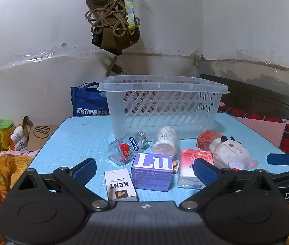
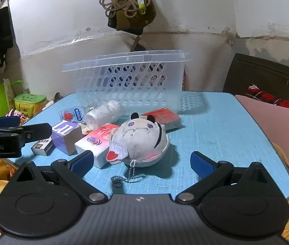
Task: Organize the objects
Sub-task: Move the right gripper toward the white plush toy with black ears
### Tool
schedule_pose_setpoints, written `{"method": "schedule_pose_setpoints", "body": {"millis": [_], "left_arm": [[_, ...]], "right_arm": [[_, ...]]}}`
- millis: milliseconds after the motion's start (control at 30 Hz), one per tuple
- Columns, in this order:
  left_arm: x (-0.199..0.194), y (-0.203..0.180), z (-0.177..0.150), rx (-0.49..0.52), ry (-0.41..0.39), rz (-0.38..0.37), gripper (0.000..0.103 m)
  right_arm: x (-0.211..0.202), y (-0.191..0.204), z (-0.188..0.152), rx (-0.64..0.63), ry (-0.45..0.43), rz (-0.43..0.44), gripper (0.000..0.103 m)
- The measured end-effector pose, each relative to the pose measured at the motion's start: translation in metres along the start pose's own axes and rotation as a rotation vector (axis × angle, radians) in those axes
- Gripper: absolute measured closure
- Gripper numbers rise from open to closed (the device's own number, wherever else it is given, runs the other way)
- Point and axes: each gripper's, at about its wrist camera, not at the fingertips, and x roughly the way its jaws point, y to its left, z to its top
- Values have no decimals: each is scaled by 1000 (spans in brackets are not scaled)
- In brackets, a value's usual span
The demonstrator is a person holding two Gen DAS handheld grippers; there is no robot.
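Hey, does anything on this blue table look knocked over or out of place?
Yes. The small strawberry bottle and the clear jar beside it both lie on their sides in front of the basket; nothing looks spilled.

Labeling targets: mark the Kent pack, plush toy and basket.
Kent pack (image 1: 120, 184), left wrist view, top face.
Plush toy (image 2: 139, 140), right wrist view, body centre.
Basket (image 1: 164, 111), left wrist view, front wall.

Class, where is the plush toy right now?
The plush toy lies on the blue table, before the right tongs, between the pink tissue pack and red box.
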Motion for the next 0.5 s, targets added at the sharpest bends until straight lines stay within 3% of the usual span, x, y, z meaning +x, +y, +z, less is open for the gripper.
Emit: {"method": "schedule_pose_setpoints", "body": {"millis": [500], "left_arm": [[11, 7, 1, -35, 1, -9, 3]], "right_arm": [[7, -8, 7, 21, -5, -3, 0]]}}
